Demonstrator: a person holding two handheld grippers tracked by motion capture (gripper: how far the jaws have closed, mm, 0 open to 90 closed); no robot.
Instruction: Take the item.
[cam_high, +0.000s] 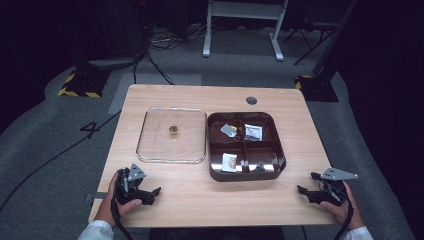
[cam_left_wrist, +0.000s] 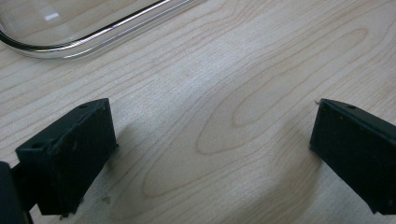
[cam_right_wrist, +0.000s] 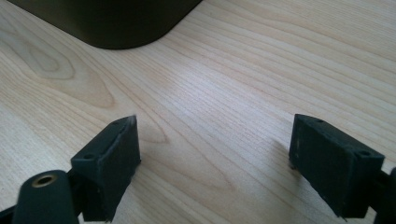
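On the table (cam_high: 200, 195), each hand-held gripper, left (cam_high: 150, 192) and right (cam_high: 306, 192), rests wide open and empty, probably ready to reach the clear lid (cam_high: 172, 134) and tray (cam_high: 246, 172).

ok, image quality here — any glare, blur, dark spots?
High view: soft overall, room beyond the table nearly black, glare on the clear lid. Left gripper view: highlight on the lid's rim, fingers slightly soft. Right gripper view: dark tray underexposed, wood sharp.

R claw (cam_right_wrist: 212, 161) wide, empty | over table (cam_right_wrist: 224, 93) | tray corner (cam_right_wrist: 116, 23) ahead
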